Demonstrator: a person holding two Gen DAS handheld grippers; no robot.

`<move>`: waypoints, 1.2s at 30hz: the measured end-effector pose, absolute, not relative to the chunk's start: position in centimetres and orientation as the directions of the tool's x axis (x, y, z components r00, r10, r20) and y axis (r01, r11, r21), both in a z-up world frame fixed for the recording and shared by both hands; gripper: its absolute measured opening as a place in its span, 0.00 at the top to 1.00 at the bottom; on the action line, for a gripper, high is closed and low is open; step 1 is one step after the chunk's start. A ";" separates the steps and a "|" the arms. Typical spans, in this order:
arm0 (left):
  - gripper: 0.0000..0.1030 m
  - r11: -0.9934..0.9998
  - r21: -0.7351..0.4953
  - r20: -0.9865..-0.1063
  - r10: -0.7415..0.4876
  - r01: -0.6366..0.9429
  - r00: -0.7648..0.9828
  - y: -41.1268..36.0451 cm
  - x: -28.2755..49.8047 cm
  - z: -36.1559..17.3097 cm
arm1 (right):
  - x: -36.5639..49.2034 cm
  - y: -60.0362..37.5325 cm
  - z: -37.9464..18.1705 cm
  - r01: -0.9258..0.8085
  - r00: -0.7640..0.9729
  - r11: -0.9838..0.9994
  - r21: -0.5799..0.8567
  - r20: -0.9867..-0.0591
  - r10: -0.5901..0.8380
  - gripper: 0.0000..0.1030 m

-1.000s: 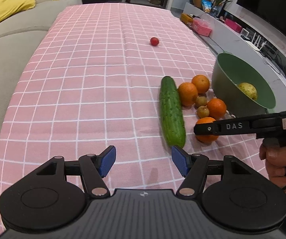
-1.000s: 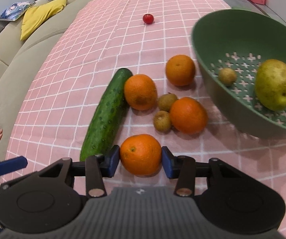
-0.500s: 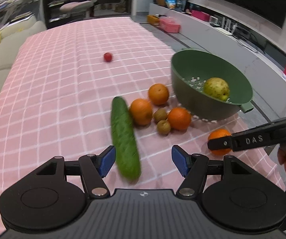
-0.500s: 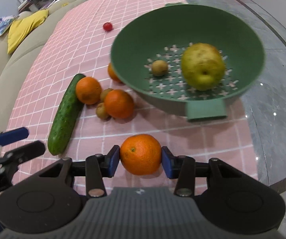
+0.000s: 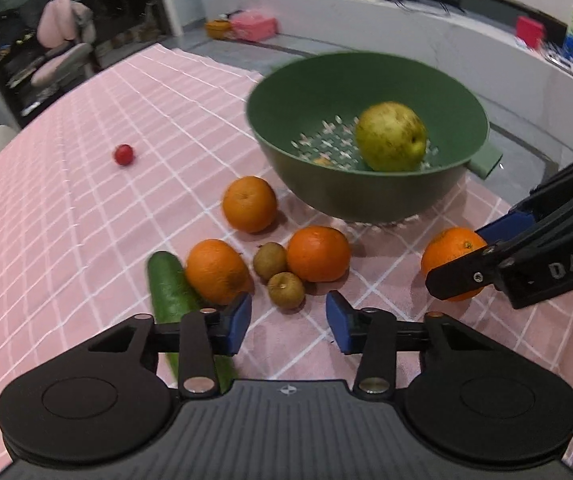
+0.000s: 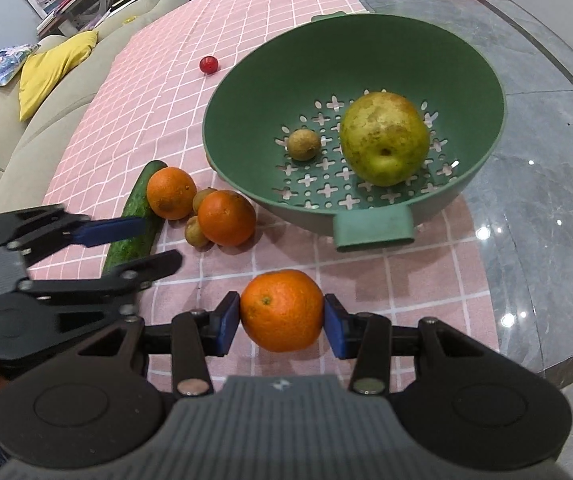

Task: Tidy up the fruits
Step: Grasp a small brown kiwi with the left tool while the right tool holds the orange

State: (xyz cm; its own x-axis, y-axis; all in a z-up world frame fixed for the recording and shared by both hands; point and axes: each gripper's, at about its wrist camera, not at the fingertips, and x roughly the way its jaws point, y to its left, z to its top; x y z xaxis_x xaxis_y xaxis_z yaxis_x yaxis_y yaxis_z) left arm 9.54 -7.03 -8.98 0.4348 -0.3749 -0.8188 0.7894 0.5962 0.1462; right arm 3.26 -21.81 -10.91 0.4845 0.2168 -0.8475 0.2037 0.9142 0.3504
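Looking along the left gripper (image 5: 288,322), the jaws stand apart with nothing between them, hovering above the pink checked cloth (image 5: 66,240) just short of two small brown fruits (image 5: 280,274). Against the picture one second ago, this view has swung from the cucumber (image 5: 170,288) toward the cluster of three loose oranges (image 5: 318,254) and the green colander (image 5: 366,196). At the right edge the right gripper (image 5: 482,258) is clenched on a fourth orange, which hangs beside the colander's handle. A pear (image 5: 390,136) lies inside the colander; a small red fruit (image 5: 124,154) sits well apart on the cloth.

From the right wrist, the right gripper (image 6: 282,322) grasps the carried orange (image 6: 282,310) firmly, one blue pad on either flank. A second ago that orange was down among the cluster beside the cucumber; it is now lifted clear and held near the colander's handle (image 6: 374,226), outside the rim. The colander (image 6: 246,92) holds the pear (image 6: 384,138) and one small brown fruit (image 6: 304,144).

Assessment: pick-up complete, transfer under way. Judged next: carry the orange over the rim and release it. Three oranges and two small fruits remain on the cloth.
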 end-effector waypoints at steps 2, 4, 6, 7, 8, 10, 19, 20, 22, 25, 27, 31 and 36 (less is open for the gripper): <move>0.53 0.584 0.152 -0.826 -0.368 0.797 0.427 -7.6 9.8 -9.7 | 3.2 -21.7 -10.9 0.202 0.483 0.914 0.353 -0.847 0.221 0.59; 0.53 0.578 0.152 -0.834 -0.361 0.802 0.418 -8.0 10.2 -10.5 | 3.2 -21.7 -10.9 0.199 0.481 0.913 0.356 -0.847 0.225 0.59; 0.53 0.574 0.151 -0.838 -0.358 0.805 0.412 -8.1 10.5 -10.9 | 3.2 -21.7 -10.9 0.198 0.480 0.913 0.357 -0.848 0.227 0.59; 0.53 0.572 0.149 -0.837 -0.362 0.807 0.411 -8.1 10.7 -10.9 | 3.2 -21.7 -11.0 0.198 0.478 0.913 0.357 -0.848 0.228 0.59; 0.56 0.570 0.144 -0.837 -0.366 0.809 0.407 -8.1 10.8 -11.0 | 3.3 -21.7 -11.1 0.198 0.475 0.913 0.357 -0.849 0.229 0.59; 0.60 0.563 0.133 -0.840 -0.373 0.816 0.394 -8.1 11.1 -11.1 | 3.3 -21.7 -11.2 0.197 0.471 0.913 0.356 -0.852 0.230 0.59; 0.75 0.558 0.090 -0.849 -0.390 0.825 0.357 -7.7 12.0 -11.2 | 3.5 -21.7 -11.5 0.204 0.460 0.913 0.354 -0.858 0.229 0.59; 0.75 0.561 0.088 -0.848 -0.391 0.823 0.357 -7.5 12.0 -11.1 | 3.6 -21.7 -11.5 0.203 0.459 0.913 0.354 -0.858 0.230 0.59; 0.75 0.567 0.080 -0.847 -0.395 0.820 0.356 -7.2 11.8 -10.8 | 3.7 -21.6 -11.5 0.198 0.459 0.914 0.355 -0.857 0.233 0.59; 0.75 0.583 0.074 -0.836 -0.406 0.809 0.369 -6.4 11.4 -9.6 | 3.7 -21.4 -11.2 0.186 0.461 0.915 0.359 -0.854 0.241 0.59; 0.75 0.600 0.066 -0.823 -0.419 0.797 0.383 -5.8 11.2 -8.5 | 3.6 -21.4 -10.8 0.176 0.464 0.914 0.364 -0.850 0.249 0.59; 0.75 0.622 0.058 -0.789 -0.450 0.781 0.417 -4.8 10.4 -5.7 | 2.8 -21.4 -9.0 0.147 0.486 0.909 0.389 -0.829 0.276 0.59; 0.75 0.612 0.083 -0.755 -0.477 0.786 0.451 -5.7 10.1 -2.8 | 1.4 -22.3 -5.4 0.102 0.557 0.911 0.400 -0.782 0.281 0.60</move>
State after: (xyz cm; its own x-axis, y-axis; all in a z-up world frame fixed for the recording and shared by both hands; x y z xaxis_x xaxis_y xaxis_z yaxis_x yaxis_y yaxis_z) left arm 10.07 -5.68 -2.78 0.4510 -0.4766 -0.7547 0.7864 0.6120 0.0835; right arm 1.39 -22.31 -5.39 0.5566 0.2807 -0.7819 0.1020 0.9110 0.3997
